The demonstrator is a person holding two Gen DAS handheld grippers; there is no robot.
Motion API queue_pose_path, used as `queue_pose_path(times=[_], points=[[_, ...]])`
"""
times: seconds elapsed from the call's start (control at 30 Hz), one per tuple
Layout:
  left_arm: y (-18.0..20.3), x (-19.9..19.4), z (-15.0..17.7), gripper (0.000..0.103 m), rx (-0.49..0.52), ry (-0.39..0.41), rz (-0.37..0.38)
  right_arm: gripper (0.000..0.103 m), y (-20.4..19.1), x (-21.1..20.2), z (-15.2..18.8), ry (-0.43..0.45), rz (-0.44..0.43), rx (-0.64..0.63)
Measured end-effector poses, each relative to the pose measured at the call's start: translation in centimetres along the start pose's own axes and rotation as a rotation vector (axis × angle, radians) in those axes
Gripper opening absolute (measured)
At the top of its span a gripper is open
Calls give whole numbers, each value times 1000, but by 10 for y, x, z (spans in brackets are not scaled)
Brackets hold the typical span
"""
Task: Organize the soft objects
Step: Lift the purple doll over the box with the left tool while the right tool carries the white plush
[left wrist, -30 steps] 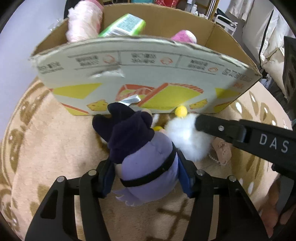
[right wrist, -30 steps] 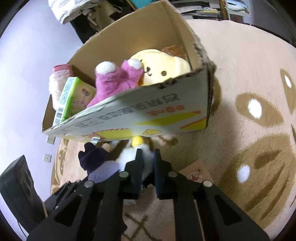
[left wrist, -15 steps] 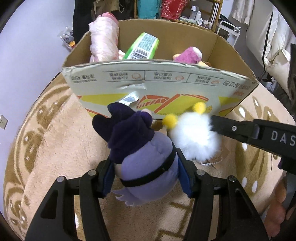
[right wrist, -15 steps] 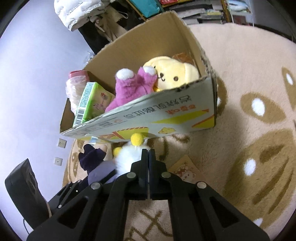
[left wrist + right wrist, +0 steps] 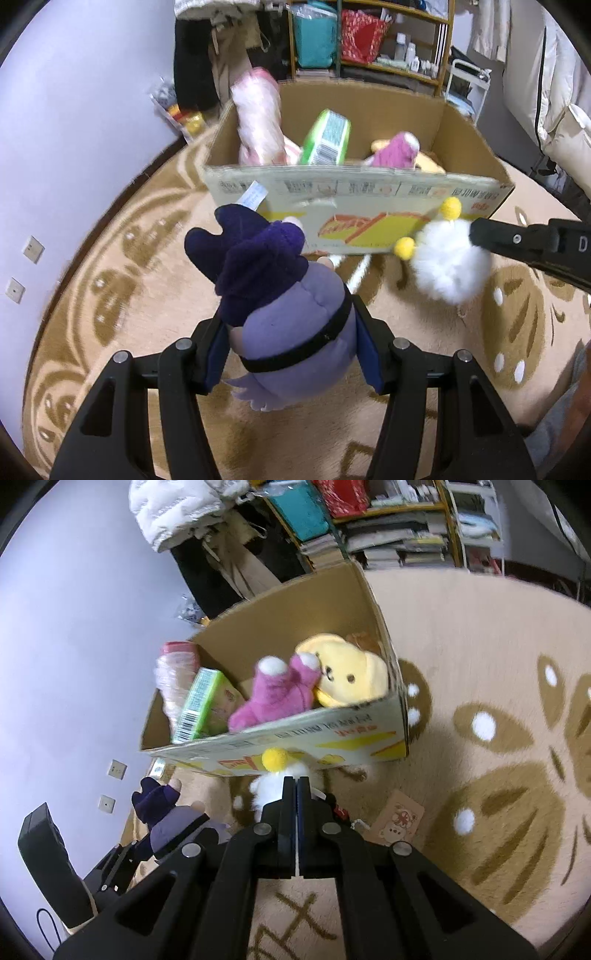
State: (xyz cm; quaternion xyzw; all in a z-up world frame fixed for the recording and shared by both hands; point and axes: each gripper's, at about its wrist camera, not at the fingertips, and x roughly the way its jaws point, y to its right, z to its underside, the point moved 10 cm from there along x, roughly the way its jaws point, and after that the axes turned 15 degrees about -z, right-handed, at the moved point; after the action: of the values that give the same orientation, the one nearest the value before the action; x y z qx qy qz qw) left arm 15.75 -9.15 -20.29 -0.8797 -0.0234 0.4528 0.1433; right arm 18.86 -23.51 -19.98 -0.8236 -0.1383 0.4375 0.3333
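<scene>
My left gripper is shut on a purple plush doll with a dark hat and holds it above the rug, in front of the cardboard box. My right gripper is shut on a white fluffy toy with yellow pompoms, which also shows in the left wrist view, just before the box's near wall. The box holds a pink plush, a yellow bear plush, a green packet and a pink wrapped roll.
A beige patterned rug covers the floor. A small printed card lies on it right of my right gripper. Shelves with bags and books stand behind the box. A wall is at the left.
Both grippers have risen with their toys, so the box now looks lower and its contents show. The right gripper has closed fully on the white toy.
</scene>
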Motion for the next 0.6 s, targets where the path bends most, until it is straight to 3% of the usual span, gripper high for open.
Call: queue_pose_path(times=[0.27, 0.47, 0.6], points=[[-19, -51, -31, 58, -19, 162, -50, 1, -34, -48, -16, 77, -19, -88], [-31, -74, -62, 58, -38, 249, -64, 1, -60, -77, -38, 166, -34, -171], [-34, -73, -81, 58, -44, 267, -61, 1, -69, -78, -53, 199, -36, -213]])
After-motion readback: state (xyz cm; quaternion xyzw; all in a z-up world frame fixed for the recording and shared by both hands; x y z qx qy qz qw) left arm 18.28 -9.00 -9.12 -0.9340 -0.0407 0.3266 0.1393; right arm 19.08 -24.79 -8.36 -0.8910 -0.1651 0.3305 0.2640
